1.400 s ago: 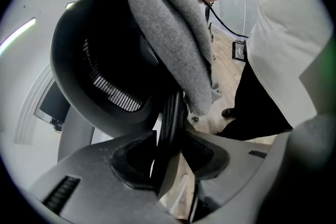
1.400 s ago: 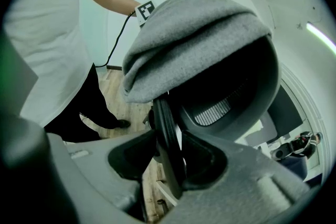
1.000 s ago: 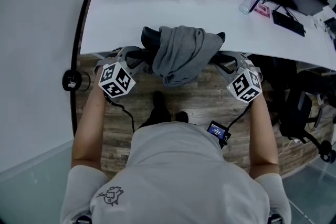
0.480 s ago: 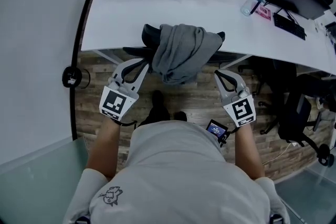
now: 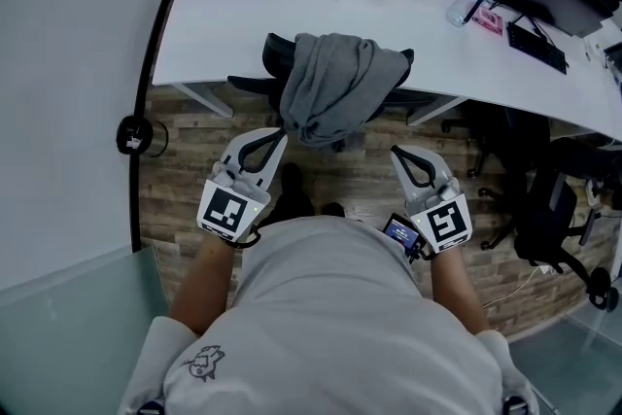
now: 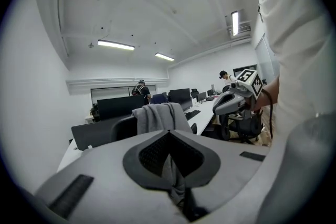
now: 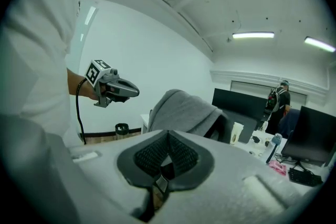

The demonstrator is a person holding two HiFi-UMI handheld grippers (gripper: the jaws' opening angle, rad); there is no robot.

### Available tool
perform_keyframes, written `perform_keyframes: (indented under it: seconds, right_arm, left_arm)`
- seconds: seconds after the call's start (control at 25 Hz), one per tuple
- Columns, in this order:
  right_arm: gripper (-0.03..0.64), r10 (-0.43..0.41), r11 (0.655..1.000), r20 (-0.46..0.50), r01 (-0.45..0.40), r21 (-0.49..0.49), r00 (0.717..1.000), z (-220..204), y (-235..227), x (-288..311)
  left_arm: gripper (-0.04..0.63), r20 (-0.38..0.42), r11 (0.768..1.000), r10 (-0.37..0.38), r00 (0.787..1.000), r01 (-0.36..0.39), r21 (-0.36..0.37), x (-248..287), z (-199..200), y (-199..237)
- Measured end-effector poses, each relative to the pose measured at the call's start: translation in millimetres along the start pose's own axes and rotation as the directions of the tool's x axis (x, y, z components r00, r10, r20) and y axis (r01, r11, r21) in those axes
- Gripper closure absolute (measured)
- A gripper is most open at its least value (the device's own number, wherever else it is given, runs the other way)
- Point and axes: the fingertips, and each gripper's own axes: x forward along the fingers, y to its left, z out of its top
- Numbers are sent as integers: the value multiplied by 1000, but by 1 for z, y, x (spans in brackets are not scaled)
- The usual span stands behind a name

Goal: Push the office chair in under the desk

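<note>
One white desk [image 5: 253,24] sweeps across the top of frame, over a wood-plank floor [image 5: 360,175], with a white wall [image 5: 68,63] down the left. One chair [image 5: 277,51] sits under the desk at upper centre, one grey top [image 5: 335,87] on its back. Two grippers sit mid-frame, clear of it: the left gripper [image 5: 280,135] has just closed on nothing, and the right gripper [image 5: 395,154] is closed and empty too.

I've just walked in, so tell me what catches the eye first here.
A grey garment hangs over the back of the black office chair, which stands at the near edge of the white desk. Nearer the person, the left claw and the right claw point toward the chair from either side, both shut on nothing, having just closed.
</note>
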Motion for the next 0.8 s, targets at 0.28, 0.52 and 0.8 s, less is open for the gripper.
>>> perform_keyframes:
  seconds: [0.28, 0.52, 0.8]
  right_arm:
    - [615, 44, 999, 23, -43, -13, 999, -5, 18, -33]
    - [615, 61, 998, 35, -61, -1, 998, -16, 28, -56]
    - [615, 42, 999, 34, -42, 0, 999, -12, 53, -68]
  left_arm:
    - [597, -24, 999, 27, 999, -28, -25, -20, 3, -43]
    - [597, -51, 999, 43, 998, -42, 14, -40, 5, -69]
    - [597, -52, 999, 28, 998, -27, 22, -70, 2, -77]
